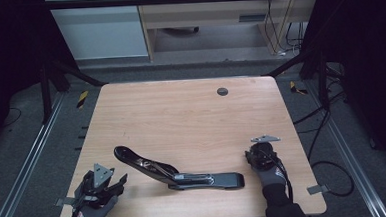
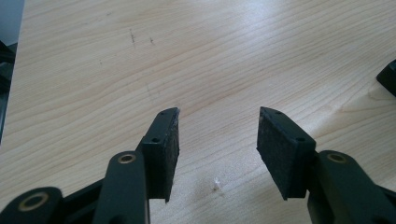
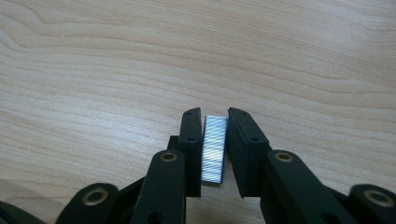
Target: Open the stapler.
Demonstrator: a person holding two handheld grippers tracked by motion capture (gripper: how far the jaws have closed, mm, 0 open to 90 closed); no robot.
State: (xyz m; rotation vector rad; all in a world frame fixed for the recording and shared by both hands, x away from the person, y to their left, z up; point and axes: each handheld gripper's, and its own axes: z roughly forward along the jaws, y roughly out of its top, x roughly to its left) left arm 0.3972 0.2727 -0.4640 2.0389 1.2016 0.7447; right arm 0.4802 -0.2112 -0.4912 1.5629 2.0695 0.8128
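Between the right gripper [image 3: 214, 116] jaws sat a silvery strip of staples [image 3: 214, 148], seemingly pinched; left gripper [image 2: 218, 116] gaped empty. Black opened stapler [image 1: 177, 172] lay lower centre. Loading step, likely; next needs alignment with its tray.

No legible text or labels.

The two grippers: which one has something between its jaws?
The right gripper: a shiny strip of staples sits between its jaws. The left gripper has only bare table between its wide-apart jaws.
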